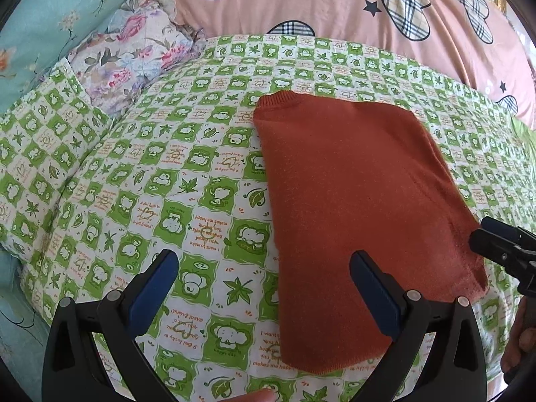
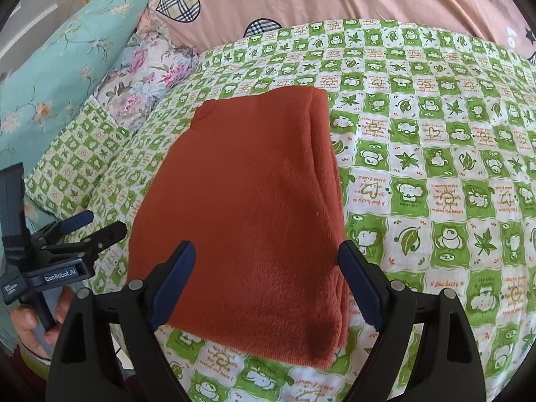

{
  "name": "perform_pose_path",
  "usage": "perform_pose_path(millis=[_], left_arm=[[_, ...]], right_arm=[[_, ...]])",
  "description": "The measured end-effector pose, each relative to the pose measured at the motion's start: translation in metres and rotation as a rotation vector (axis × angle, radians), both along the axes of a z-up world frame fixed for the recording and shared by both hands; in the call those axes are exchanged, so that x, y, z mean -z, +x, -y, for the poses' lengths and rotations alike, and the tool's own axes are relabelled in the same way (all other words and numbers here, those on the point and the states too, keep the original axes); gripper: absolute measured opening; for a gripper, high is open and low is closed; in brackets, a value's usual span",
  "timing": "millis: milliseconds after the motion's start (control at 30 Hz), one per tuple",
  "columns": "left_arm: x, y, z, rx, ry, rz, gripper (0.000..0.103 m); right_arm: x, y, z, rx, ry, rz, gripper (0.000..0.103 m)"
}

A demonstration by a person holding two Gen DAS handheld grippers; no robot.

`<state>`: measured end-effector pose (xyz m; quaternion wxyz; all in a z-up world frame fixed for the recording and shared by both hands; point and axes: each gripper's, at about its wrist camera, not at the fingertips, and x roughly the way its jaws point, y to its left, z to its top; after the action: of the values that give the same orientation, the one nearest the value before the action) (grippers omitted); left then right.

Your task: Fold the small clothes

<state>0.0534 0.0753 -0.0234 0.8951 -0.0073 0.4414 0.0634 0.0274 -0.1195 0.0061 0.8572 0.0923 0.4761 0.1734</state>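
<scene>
On green checked bedding [image 1: 187, 181] lies a folded orange garment [image 1: 351, 201]; left gripper [image 1: 264, 288] and right gripper [image 2: 266, 281] both spread, empty; only the right view shows its layered edge.

Home bedroom, green patterned bedsheet [image 1: 167, 174], floral pillows [image 1: 134, 50], pink quilt [image 1: 301, 3]

Black plastic tongs [image 2: 264, 281] with 2 navy-blue pads [image 2: 174, 281], silver screws, "GenRobot.AI" lettering.
</scene>
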Motion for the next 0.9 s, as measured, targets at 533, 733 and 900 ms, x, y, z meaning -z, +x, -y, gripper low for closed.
perform_pose_path(millis=[533, 733, 900], left_arm=[[-0.014, -0.042, 0.014, 0.061, 0.032, 0.01, 0.102], [-0.015, -0.056, 0.013, 0.071, 0.058, 0.01, 0.102], [-0.013, -0.06, 0.011, 0.07, 0.063, 0.005, 0.102]], right_arm=[[-0.013, -0.046, -0.006, -0.055, -0.044, -0.003, 0.096], [-0.017, -0.06, -0.01, -0.078, -0.078, 0.007, 0.099], [-0.016, -0.064, -0.006, -0.067, -0.076, 0.002, 0.1]])
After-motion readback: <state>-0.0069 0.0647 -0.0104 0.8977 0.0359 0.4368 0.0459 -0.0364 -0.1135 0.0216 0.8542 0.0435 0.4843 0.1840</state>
